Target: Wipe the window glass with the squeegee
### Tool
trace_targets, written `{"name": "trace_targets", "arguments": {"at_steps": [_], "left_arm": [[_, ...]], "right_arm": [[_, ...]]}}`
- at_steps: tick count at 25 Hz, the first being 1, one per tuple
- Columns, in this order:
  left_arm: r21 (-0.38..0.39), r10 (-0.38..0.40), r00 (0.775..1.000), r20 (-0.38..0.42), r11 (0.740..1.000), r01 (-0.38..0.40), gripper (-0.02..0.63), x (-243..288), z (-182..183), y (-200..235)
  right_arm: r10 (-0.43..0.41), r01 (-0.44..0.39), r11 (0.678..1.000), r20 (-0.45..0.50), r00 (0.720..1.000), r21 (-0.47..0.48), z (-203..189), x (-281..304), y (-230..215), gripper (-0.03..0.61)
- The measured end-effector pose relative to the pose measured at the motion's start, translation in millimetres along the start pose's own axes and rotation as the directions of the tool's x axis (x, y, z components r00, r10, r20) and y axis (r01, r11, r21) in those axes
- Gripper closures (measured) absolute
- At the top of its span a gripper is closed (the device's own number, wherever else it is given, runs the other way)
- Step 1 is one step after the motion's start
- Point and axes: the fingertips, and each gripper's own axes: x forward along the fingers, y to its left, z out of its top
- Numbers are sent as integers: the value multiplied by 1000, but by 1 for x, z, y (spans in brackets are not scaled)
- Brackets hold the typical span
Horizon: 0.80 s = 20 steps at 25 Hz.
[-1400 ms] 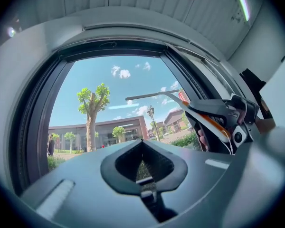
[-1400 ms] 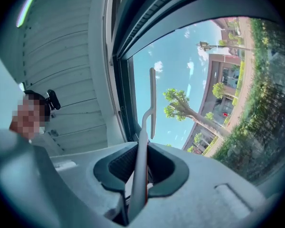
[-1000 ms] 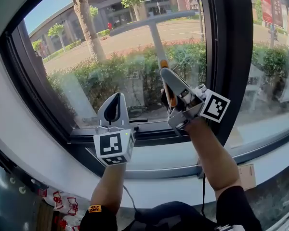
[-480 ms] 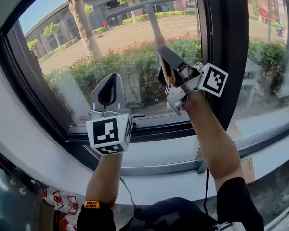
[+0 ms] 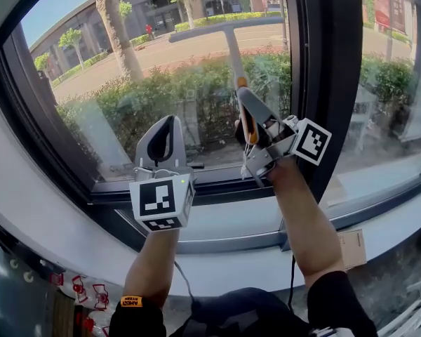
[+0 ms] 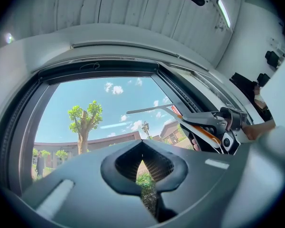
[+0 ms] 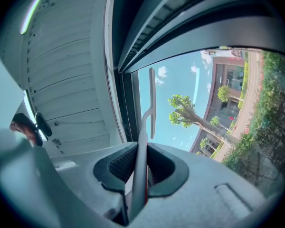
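One squeegee [image 5: 231,48], probably light and stiff with a soft rubber blade, stands high against the window glass [image 5: 126,83] (blade contact is unclear). The right gripper [image 5: 247,118] has its fingers clenched on the handle's lower end, a sound place to hold. Of the two grippers, the left gripper [image 5: 168,123] hangs lower, fingers closed on nothing.

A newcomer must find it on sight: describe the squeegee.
Start at the big window glass, left of the dark vertical frame post. Before that pane stands the squeegee, a pale T: long crossbar on top, thin shaft down to an orange-ended handle. Only it sits clamped in the right gripper's fingers; the left gripper beside it holds nothing.
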Motion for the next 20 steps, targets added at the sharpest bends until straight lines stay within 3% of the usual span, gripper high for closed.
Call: {"name": "trace_targets", "arguments": {"at_steps": [6, 13, 20], "left_arm": [[-87, -33, 994, -101, 996, 24, 600, -16, -54, -19], [-136, -51, 975, -216, 990, 22, 600, -47, -119, -31], [-163, -47, 968, -248, 987, 6, 600, -59, -139, -38]], "right_arm": [[-72, 70, 995, 24, 997, 68, -41, -61, -26, 534], [-166, 159, 976, 35, 985, 148, -91, -127, -51, 534], [-192, 187, 971, 24, 981, 146, -98, -146, -54, 534]]}}
